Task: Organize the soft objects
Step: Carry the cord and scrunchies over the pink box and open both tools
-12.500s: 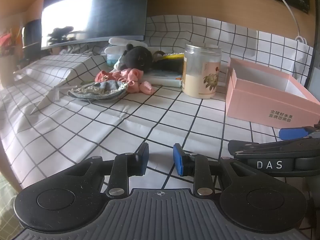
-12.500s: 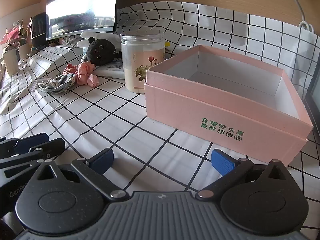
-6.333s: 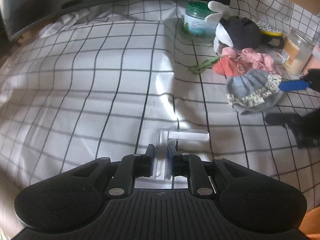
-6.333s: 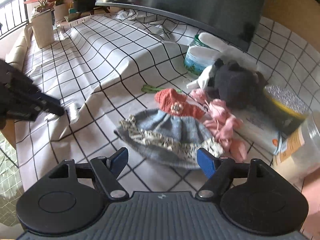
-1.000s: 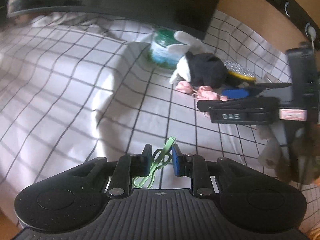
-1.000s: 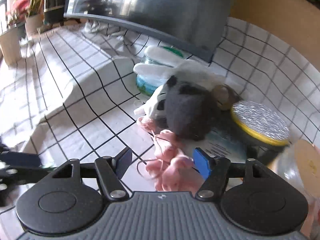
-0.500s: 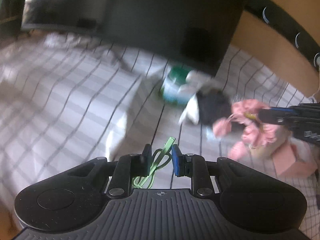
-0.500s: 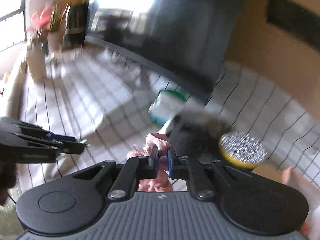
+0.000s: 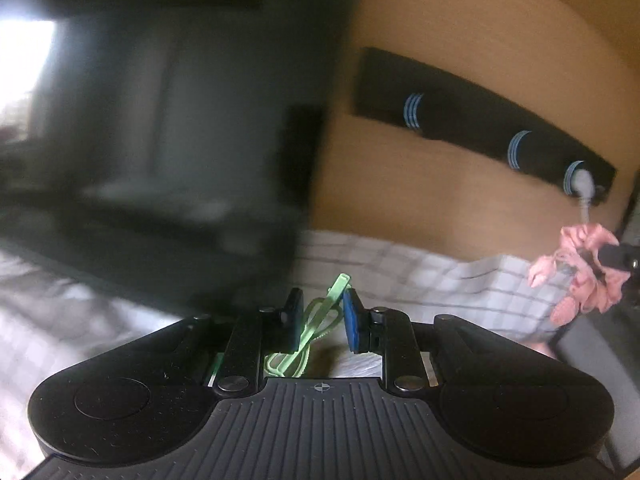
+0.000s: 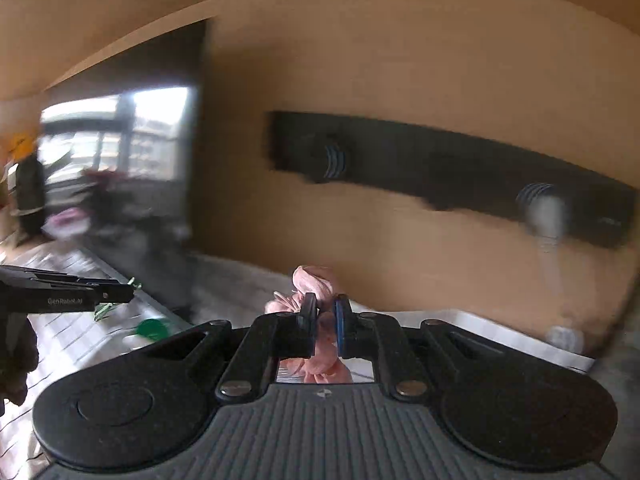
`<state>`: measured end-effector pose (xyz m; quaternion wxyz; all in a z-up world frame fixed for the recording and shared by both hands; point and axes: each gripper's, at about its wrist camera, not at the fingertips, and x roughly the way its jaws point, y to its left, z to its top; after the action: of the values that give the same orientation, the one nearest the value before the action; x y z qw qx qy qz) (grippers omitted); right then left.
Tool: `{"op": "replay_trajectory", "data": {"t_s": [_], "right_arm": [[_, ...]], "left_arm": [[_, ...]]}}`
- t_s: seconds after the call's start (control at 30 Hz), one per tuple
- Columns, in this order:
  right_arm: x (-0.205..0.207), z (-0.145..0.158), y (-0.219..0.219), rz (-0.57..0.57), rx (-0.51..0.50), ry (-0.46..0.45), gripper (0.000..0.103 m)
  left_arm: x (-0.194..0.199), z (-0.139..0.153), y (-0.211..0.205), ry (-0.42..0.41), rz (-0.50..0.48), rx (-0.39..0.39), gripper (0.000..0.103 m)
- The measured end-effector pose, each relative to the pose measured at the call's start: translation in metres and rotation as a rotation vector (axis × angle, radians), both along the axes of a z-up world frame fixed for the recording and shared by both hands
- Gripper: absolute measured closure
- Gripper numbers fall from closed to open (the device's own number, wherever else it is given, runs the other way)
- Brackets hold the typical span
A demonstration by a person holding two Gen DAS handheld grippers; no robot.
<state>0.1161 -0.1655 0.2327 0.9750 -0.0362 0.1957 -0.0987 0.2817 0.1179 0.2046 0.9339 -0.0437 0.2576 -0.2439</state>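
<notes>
My left gripper is shut on a small green hanger, whose loops hang between the blue pads and whose tip sticks up past them. My right gripper is shut on a pink doll garment, bunched above and below the pads. In the left wrist view that pink garment dangles at the far right from the other gripper's black tip. In the right wrist view the left gripper reaches in from the left edge with green showing at its tip. Both views are blurred and look over the table toward the wall.
A dark monitor fills the left of the left wrist view. A black socket strip with a white plug runs along the wooden wall. The checked cloth shows low down. A green lid lies at the lower left.
Both grippers have risen from the table and tilted up toward the wall. The right gripper closed on the pink garment and lifted it; the left still holds the green hanger.
</notes>
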Motion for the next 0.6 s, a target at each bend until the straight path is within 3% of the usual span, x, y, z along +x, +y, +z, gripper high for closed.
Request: {"op": "replay_trajectory", "data": {"t_s": [0.3, 0.47, 0.53, 0.6], "right_arm": [[-0.041, -0.025, -0.082, -0.196, 0.067, 0.046, 0.094], [-0.049, -0.046, -0.101, -0.245, 0.119, 0.087, 0.094], [-0.049, -0.057, -0.102, -0.247, 0.136, 0.108, 0.093], [-0.048, -0.073, -0.104, -0.233, 0.149, 0.136, 0.09]], "left_arm": [[0.002, 0.0, -0.164, 0.039, -0.332, 0.031, 0.078], [-0.007, -0.003, -0.233, 0.051, -0.477, 0.048, 0.078], [-0.006, -0.007, -0.253, 0.091, -0.504, 0.039, 0.078], [-0.003, -0.019, -0.266, 0.182, -0.539, 0.013, 0.078]]}}
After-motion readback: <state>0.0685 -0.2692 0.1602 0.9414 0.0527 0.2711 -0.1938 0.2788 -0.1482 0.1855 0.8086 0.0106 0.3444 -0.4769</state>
